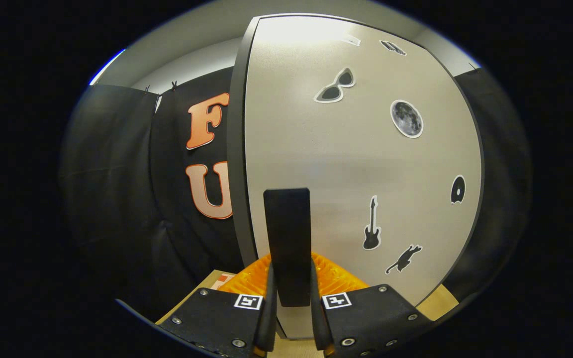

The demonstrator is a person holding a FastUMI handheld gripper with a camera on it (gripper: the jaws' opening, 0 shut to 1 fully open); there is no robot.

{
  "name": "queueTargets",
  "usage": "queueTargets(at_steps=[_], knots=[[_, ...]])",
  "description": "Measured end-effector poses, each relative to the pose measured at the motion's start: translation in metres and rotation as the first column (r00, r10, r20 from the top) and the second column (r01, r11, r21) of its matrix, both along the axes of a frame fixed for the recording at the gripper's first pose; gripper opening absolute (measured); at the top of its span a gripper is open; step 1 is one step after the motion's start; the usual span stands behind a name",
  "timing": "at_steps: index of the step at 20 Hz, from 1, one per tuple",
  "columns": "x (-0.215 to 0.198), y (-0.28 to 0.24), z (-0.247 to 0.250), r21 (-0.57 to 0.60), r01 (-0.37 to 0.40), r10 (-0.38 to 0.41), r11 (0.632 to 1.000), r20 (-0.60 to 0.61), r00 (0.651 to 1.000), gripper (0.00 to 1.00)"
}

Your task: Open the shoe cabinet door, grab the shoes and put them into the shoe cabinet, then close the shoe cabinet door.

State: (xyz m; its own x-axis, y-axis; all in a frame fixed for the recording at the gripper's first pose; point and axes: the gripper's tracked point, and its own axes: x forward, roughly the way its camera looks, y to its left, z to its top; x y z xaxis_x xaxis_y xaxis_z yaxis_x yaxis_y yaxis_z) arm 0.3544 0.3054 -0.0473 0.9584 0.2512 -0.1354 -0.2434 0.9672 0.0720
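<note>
The shoe cabinet door [346,164] is a pale grey panel with a dark edge, right in front of me and very close. Small stickers dot it: sunglasses, a moon, a guitar, a cat. A dark upright bar handle [287,233] sticks out from the door near its left edge. My gripper [292,291] is shut on that handle, one finger pressing each side of its lower part. The cabinet body behind the door is hidden.
The booth's black cloth wall [132,189] hangs to the left of the door and also past its right edge. A light wooden surface [192,298] shows low down on both sides of the fingers. A pale ceiling is overhead.
</note>
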Motion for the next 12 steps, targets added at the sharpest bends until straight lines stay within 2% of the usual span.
queueTargets(at_steps=[5,12], knots=[[-0.005,-0.001,-0.001,0.027,0.023,-0.022,0.999,-0.011,1.0,0.24],[-0.027,-0.013,0.001,0.051,0.015,-0.015,0.999,-0.006,1.0,0.24]])
